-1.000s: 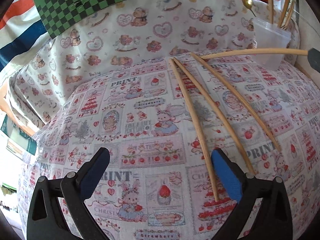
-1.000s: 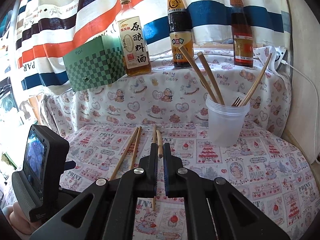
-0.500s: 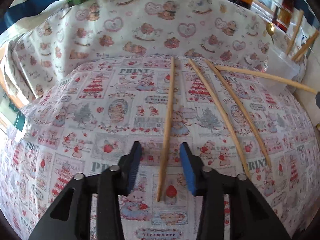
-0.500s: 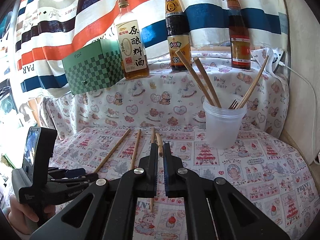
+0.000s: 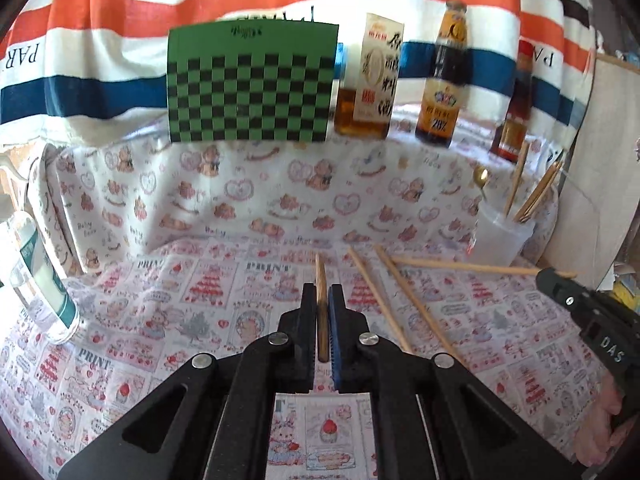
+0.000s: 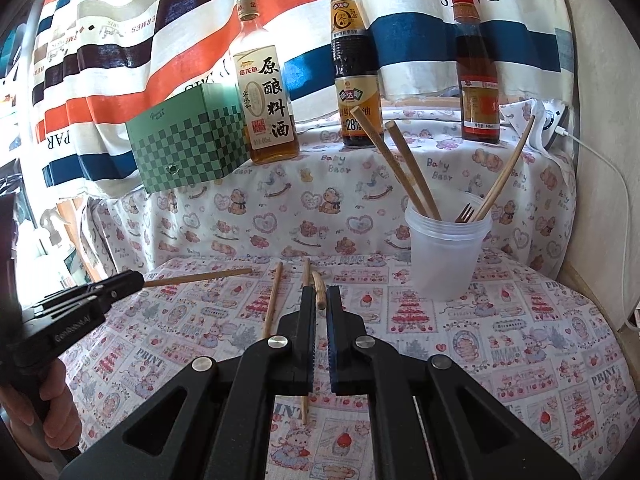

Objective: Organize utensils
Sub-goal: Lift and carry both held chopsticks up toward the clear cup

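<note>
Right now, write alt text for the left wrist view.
The left claw is shut on one wooden chopstick above a printed tablecloth. Two loose chopsticks lie to its right; the right claw holds another near a plastic cup of utensils.

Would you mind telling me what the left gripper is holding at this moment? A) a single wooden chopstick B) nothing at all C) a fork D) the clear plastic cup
A: in the left wrist view the left gripper has its jaws shut on one wooden chopstick, and the right wrist view shows that stick jutting from its tip above the cloth.
</note>
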Demonstrator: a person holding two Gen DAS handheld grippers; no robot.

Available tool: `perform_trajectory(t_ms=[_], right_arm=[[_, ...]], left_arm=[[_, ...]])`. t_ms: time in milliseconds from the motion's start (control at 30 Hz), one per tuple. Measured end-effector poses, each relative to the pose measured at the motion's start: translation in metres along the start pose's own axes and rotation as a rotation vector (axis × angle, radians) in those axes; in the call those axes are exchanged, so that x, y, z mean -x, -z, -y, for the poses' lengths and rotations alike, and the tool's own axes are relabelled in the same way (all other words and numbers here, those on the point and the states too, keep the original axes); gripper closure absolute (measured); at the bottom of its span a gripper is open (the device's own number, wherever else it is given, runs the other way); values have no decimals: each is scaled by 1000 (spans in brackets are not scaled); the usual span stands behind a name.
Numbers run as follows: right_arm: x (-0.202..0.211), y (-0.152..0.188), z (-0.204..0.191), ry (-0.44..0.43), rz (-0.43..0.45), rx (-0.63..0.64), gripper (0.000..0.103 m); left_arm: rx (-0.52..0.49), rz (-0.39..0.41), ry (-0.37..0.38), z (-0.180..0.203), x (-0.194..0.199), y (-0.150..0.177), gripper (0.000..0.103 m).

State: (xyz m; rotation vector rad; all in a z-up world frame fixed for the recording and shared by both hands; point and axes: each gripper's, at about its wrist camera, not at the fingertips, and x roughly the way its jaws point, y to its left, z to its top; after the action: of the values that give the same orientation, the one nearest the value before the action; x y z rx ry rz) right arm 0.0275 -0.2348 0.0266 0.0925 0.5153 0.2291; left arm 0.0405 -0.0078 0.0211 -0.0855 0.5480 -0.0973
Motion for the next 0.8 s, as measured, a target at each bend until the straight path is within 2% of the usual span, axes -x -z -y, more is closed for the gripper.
perform_trajectory(t_ms=[67, 167, 333, 433, 533, 800], right_arm=[[0, 0, 0, 2, 1, 1, 97], [2, -1, 0, 0, 9, 1, 97], [11, -5, 2, -11, 30, -10, 97], [21, -11, 9, -61, 32, -80, 97], [26, -20, 10, -49, 36, -72, 97], [45, -59, 13, -60, 30, -25, 97]], left_arm=[[27, 71, 5, -3, 12, -4, 98], [58, 111, 22, -9, 20, -7, 98], [85, 127, 43, -15, 24, -9, 98], [54, 136, 50, -10, 25, -8, 98], [23, 137, 32, -3, 24, -9, 98], [-16, 167, 30, 20, 39, -51, 98]])
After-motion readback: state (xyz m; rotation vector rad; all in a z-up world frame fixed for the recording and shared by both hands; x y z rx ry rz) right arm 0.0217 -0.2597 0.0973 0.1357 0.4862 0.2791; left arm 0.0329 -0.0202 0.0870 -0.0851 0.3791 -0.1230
